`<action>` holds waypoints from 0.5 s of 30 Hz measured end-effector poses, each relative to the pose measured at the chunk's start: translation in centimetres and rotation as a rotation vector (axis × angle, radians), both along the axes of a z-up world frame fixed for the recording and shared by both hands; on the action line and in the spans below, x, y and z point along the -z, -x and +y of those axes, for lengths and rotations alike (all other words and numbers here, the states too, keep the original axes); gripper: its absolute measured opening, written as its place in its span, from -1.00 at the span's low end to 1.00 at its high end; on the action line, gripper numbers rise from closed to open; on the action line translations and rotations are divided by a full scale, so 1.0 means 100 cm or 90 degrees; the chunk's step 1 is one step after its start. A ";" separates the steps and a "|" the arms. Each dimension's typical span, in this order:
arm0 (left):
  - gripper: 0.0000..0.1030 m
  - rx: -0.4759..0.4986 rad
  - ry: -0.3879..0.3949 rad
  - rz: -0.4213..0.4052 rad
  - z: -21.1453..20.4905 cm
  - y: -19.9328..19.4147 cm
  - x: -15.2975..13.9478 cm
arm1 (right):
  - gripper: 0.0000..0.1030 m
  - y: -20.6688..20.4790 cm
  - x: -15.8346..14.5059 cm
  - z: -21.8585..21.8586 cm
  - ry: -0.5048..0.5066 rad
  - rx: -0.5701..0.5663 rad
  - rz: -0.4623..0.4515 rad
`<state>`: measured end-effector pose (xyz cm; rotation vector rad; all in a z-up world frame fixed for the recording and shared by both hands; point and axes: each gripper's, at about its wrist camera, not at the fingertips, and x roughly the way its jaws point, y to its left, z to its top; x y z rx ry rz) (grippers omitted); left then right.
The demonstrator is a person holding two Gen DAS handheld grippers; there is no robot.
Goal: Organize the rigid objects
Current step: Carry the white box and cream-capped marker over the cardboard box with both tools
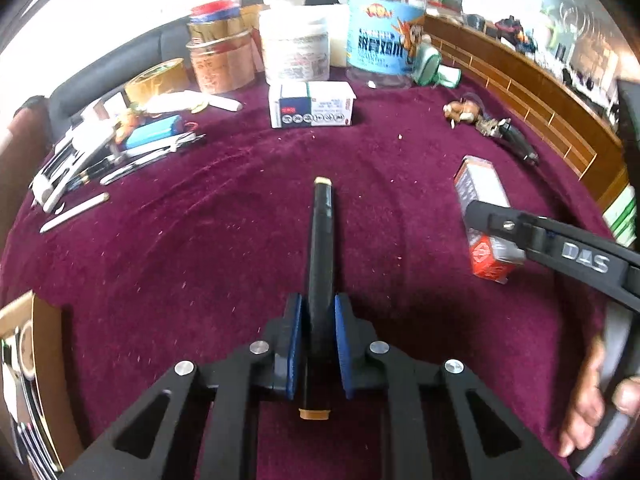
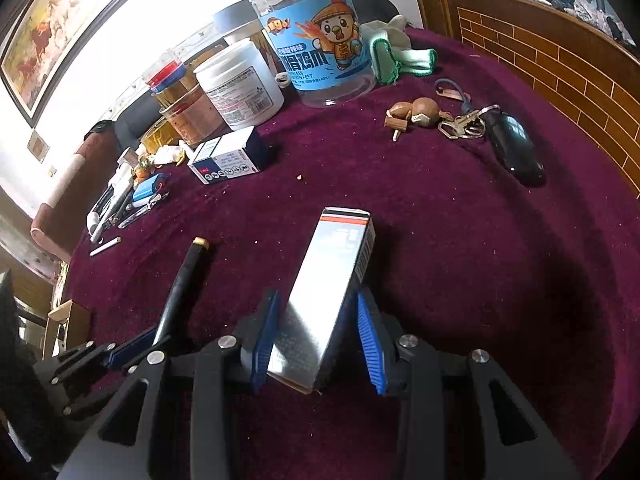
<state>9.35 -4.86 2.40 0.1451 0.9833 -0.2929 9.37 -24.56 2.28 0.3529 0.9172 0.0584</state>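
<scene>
We hold black pen [image 1: 320, 280] in left gripper [image 1: 319, 344], fingers pinching barrel, gold tip forward over desk [image 1: 200, 248]. Our right gripper [image 2: 316, 344] has fingers pinching silver carton [image 2: 328, 300], tilted above maroon cloth. Blue-white box [image 2: 226, 160], keys [image 2: 464, 122], snack jar [image 2: 316, 40] lie beyond.

We count 2 grippers [image 1: 318, 344] [image 2: 316, 344], 2 small cartons [image 1: 486, 220] [image 1: 312, 105], 4 jars [image 2: 316, 36] and 1 bunch of keys [image 2: 466, 122].

Maroon tablecloth [image 2: 460, 220], framed painting [image 2: 60, 28] on white wall, brick-patterned wooden panel [image 2: 560, 64]
</scene>
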 end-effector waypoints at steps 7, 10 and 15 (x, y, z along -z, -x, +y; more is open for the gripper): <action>-0.72 -0.035 0.070 -0.055 0.054 0.050 -0.045 | -0.36 0.001 0.003 -0.003 -0.060 -0.020 -0.018; -0.72 -0.063 0.098 -0.094 0.096 0.082 -0.074 | -0.36 0.004 0.002 0.000 -0.068 -0.024 -0.029; -0.72 -0.105 0.129 -0.167 0.165 0.135 -0.116 | -0.36 0.012 -0.007 0.012 -0.046 -0.030 -0.059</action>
